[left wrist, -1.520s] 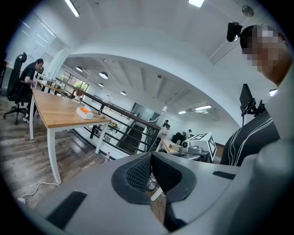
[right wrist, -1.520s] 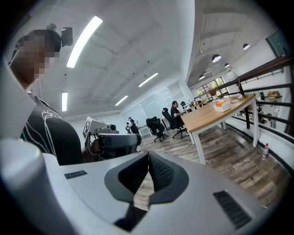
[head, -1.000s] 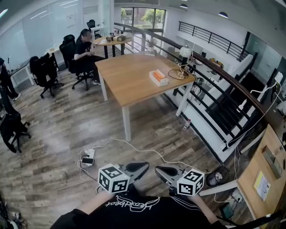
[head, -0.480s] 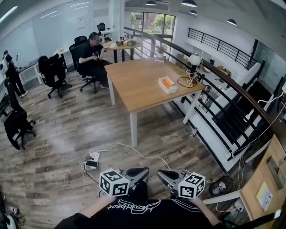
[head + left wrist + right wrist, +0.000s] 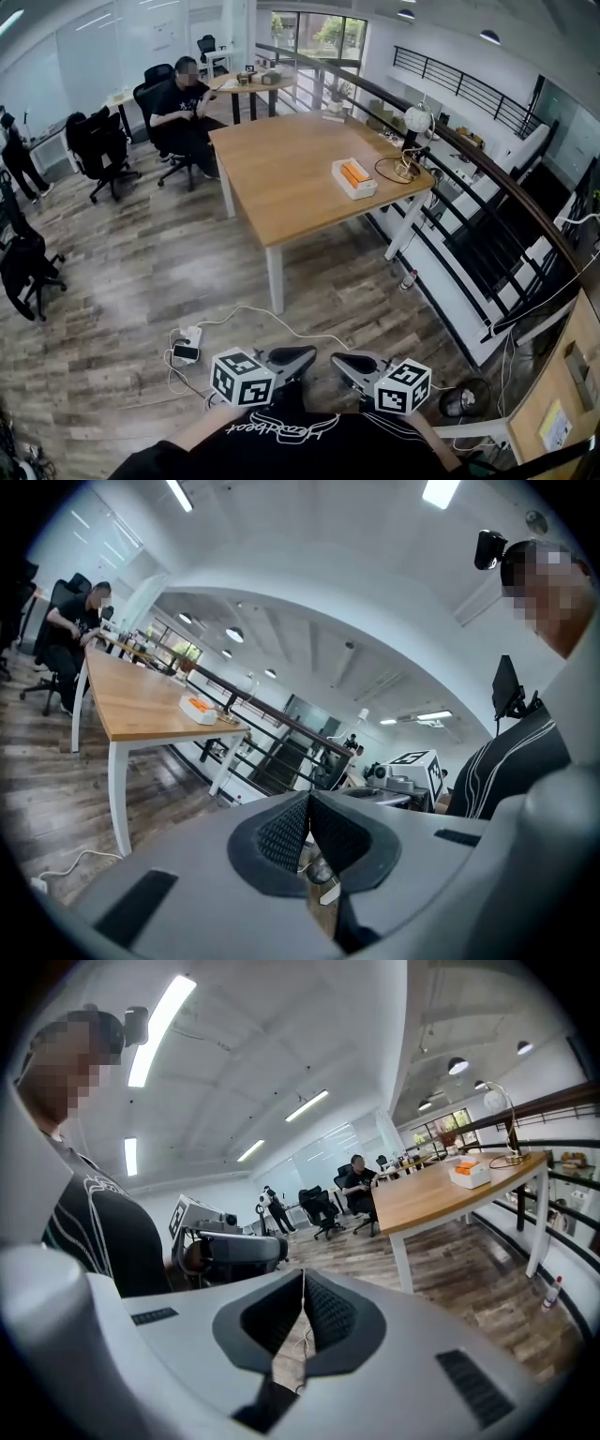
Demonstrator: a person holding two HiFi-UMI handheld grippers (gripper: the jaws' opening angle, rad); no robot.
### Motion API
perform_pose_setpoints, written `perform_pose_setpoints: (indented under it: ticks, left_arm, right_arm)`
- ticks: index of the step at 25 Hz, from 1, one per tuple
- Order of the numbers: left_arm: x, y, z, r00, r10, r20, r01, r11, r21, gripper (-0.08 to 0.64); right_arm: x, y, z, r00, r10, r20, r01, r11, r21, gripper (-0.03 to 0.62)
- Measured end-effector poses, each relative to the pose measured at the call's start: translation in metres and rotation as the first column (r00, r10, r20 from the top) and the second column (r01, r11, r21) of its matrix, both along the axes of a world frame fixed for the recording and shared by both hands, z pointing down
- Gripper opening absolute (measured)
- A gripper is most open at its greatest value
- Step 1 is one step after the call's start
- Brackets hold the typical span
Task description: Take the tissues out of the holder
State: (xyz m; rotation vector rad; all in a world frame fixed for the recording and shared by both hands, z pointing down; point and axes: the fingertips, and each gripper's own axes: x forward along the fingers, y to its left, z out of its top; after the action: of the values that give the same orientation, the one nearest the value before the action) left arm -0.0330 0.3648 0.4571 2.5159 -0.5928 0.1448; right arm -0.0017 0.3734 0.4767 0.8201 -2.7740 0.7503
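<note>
A white tissue holder (image 5: 353, 178) with an orange top sits near the right edge of a wooden table (image 5: 291, 159) some way ahead of me. It also shows small and far off as the holder (image 5: 199, 710) in the left gripper view and the holder (image 5: 470, 1175) in the right gripper view. My left gripper (image 5: 307, 355) and right gripper (image 5: 340, 360) are held low and close to my body, tips turned toward each other, far from the table. Both are shut with nothing between the pads.
A person (image 5: 183, 98) sits in an office chair at the table's far left corner; more chairs (image 5: 94, 150) stand left. A power strip (image 5: 186, 345) and white cable lie on the wood floor just ahead. A black railing (image 5: 469, 202) and stairwell run along the right.
The view has shifted a little toward the table, which now looks slightly closer. Both grippers stay shut and close to my body.
</note>
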Motion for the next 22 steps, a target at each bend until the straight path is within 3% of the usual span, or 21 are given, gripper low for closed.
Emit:
perform_pose_setpoints:
  ticks: [8,18,22]
  left_arm:
    - [0.02,-0.15,-0.015,0.997,0.075,0.033,-0.075,0.997,0.012,0.012]
    - [0.017,-0.334,-0.008,0.994,0.101,0.052,-0.1,0.994,-0.033,0.012]
    - [0.009,-0.389,-0.005,0.994,0.103,0.044,-0.101,0.994,-0.043,0.014]
  right_arm:
    - [0.017,-0.148,0.0,0.997,0.074,0.007,-0.074,0.997,-0.037,0.018]
    - [0.019,-0.332,0.008,0.989,0.141,0.037,-0.137,0.987,-0.087,0.018]
    - [0.01,-0.386,0.009,0.991,0.137,0.001,-0.137,0.988,-0.071,0.018]
